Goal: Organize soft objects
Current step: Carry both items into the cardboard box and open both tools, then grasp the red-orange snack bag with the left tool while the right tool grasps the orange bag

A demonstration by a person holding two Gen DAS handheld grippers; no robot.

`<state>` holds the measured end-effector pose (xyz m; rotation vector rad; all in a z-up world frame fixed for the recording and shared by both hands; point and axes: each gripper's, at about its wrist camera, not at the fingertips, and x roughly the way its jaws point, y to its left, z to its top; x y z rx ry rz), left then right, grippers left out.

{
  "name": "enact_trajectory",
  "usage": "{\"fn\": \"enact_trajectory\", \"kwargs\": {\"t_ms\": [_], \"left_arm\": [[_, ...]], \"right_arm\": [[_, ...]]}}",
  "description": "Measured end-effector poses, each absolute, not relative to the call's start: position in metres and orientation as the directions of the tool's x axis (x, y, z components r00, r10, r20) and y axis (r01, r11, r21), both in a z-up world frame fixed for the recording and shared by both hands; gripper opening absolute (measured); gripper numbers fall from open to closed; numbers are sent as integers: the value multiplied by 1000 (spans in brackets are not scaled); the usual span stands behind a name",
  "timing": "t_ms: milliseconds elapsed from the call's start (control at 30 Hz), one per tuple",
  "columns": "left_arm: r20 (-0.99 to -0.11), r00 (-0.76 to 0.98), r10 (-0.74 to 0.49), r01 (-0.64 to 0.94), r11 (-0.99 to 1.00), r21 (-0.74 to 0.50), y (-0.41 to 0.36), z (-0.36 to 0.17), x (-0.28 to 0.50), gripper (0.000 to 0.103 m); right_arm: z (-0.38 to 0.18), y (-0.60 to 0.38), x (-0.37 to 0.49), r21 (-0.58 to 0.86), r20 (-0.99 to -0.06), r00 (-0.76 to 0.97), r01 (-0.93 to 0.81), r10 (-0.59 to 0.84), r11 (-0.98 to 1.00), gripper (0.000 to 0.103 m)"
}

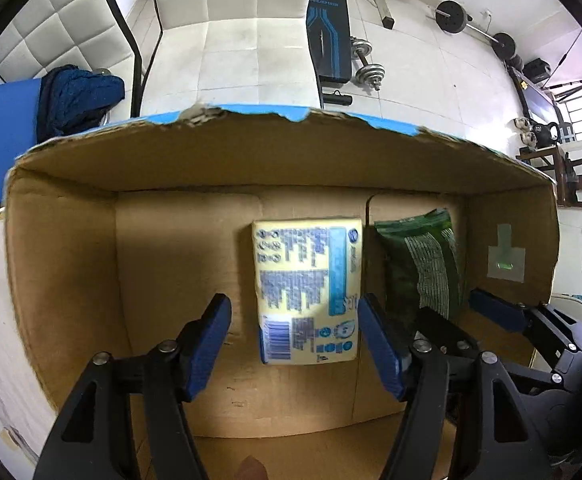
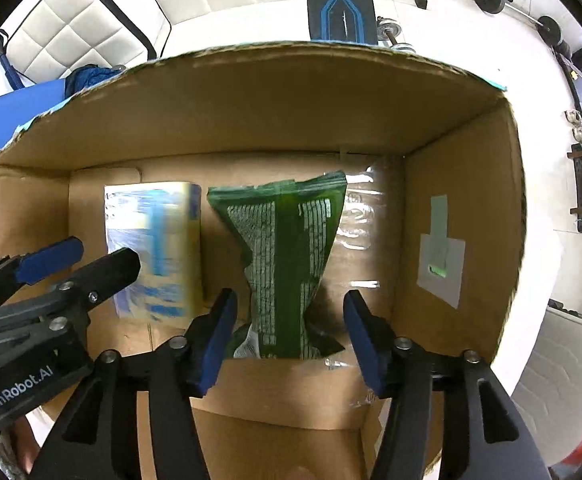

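Nearest the left wrist camera, the left gripper (image 1: 293,342) hangs inside the open top of a cardboard box (image 1: 63,264), its blue-padded fingers (image 1: 211,344) spread wide with nothing between them but air; they straddle the near end of a yellow pack (image 1: 309,290) without touching it. In the right wrist view, the right gripper (image 2: 289,340) is likewise inside the box, fingers (image 2: 365,344) apart and empty, one on either side of the near end of a green bag (image 2: 287,260), with a gap visible on both sides.

Both soft packages lie flat on the box floor. The yellow pack, printed with blue text and a barcode at its near end, lies lengthwise around the middle of the floor. The green bag, with white print and a pinched waist, lies just to its right, closer to the right wall; whether the two touch cannot be told. A patch of clear shiny tape (image 2: 361,216) runs along the floor between the bag and the right wall. On the right wall's inner face sits a pale label with a strip of green tape (image 2: 439,252).

The box's far wall has a ragged, torn top edge showing blue outside (image 1: 251,112). Beyond it stand white quilted chairs (image 1: 227,40), a dark blue knitted cloth (image 1: 79,98), a black-and-blue weight bench (image 1: 329,28), and dumbbells and barbell plates (image 1: 451,16) on the white tiled floor.
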<state>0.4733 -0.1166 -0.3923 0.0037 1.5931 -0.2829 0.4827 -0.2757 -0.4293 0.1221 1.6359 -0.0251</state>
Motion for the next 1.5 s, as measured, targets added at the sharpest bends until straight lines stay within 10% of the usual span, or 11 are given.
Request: {"fn": "enact_trajectory", "kwargs": {"t_ms": [300,867,1300,1500], "left_arm": [[-991,37,-132,176,977,-124,-104,-356,450,97],[-967,243,-73,124,991,-43,-30,-269,302,98],[-999,-23,-25,-11,1000,-24,31,-409,209,98],[-999,-45,-1,-36,999,0,38,-439,208,98]], "right_arm": [[-396,-260,444,76,-997,-14,86,77,993,103],[-330,-246,298,168,-983,94,111,158,980,103],[-446,-226,241,328,-929,-33,389,369,861,102],[-494,-220,238,351,-903,-13,554,429,755,82]]}}
